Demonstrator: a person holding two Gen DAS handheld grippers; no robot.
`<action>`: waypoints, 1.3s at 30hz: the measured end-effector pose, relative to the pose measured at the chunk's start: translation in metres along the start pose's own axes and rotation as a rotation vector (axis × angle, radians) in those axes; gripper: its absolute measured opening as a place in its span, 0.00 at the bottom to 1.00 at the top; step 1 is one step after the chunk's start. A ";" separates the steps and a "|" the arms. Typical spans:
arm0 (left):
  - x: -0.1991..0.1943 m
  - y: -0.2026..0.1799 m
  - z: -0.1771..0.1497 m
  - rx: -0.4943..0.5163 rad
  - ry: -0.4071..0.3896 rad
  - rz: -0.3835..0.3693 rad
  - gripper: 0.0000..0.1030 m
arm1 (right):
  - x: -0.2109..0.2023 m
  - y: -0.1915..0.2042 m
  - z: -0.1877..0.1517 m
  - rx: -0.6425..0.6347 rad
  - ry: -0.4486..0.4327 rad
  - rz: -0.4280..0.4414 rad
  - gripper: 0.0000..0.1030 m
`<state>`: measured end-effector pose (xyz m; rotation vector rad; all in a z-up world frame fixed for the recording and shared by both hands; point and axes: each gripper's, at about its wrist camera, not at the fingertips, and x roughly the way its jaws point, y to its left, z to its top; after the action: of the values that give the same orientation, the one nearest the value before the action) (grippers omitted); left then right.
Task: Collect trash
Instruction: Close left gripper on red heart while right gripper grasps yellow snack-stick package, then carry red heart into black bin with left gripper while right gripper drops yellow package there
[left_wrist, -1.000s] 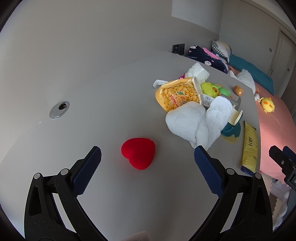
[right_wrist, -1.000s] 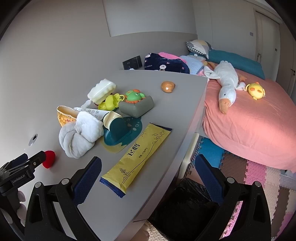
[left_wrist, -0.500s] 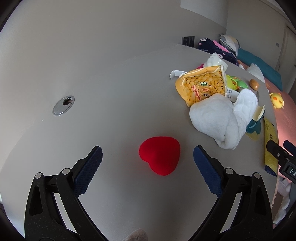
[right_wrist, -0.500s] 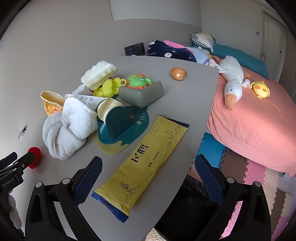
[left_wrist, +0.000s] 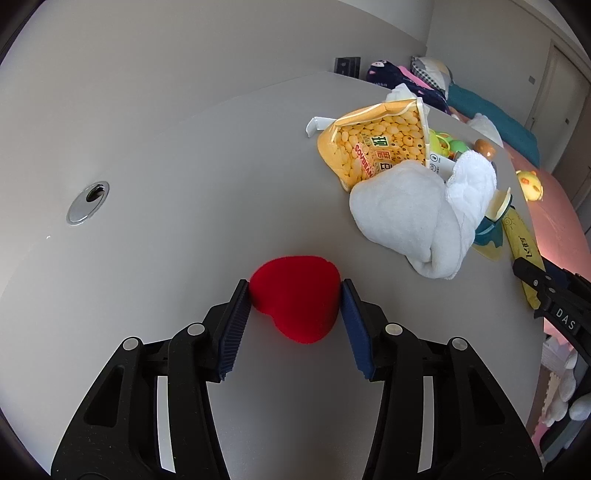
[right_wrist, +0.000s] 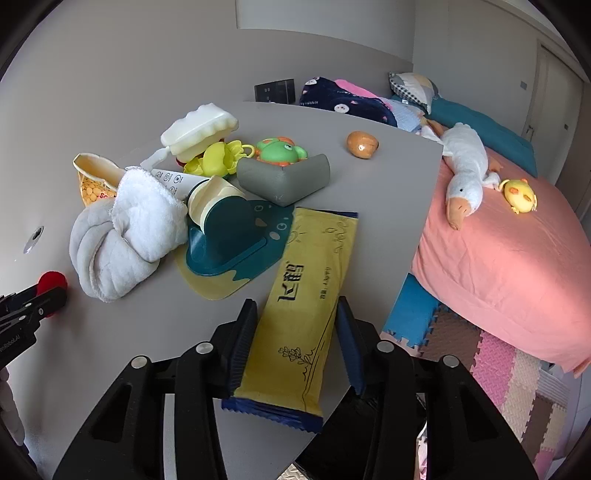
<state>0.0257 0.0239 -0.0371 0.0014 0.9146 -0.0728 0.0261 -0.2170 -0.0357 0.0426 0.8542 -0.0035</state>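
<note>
Your left claw (left_wrist: 294, 291) has just been closing, and its two blue pads now press on either side of the red heart-shaped piece (left_wrist: 295, 297), which sits on the grey tabletop (left_wrist: 184, 166) nearest you. Your right claw (right_wrist: 295, 314) has also just been closing; the yellow wrapper (right_wrist: 299, 306) lies lengthwise between its pads, both of which sit against the wrapper's long edges.

Take the white rolled towel (right_wrist: 122, 243) as your landmark. The heart lies to its left with open tabletop between them. The wrapper lies to its right, past the teal holder (right_wrist: 229, 240), with its near end jutting over the tabletop's rounded front edge. Beyond that edge the floor shows foam mats (right_wrist: 509, 369), and the pink bed (right_wrist: 517, 258) stands well apart to the right with a white plush goose (right_wrist: 463, 173) on it.

Behind the towel an open yellow snack bag (left_wrist: 376, 147) lies on its side, mouth gaping; whether anything is inside I cannot tell. To the heart's left the tabletop is bare up to a metal cable port (left_wrist: 88, 202).
</note>
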 end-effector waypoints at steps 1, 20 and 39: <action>0.000 -0.002 -0.001 0.011 -0.005 0.007 0.47 | 0.000 -0.001 0.000 0.002 0.000 0.004 0.30; -0.032 -0.049 -0.002 0.101 -0.080 -0.011 0.47 | -0.049 -0.041 -0.007 0.060 -0.063 0.053 0.29; -0.043 -0.171 -0.007 0.224 -0.074 -0.177 0.47 | -0.086 -0.128 -0.033 0.152 -0.090 0.001 0.30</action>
<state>-0.0170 -0.1437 -0.0028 0.1253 0.8273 -0.3370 -0.0582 -0.3453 0.0027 0.1841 0.7625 -0.0687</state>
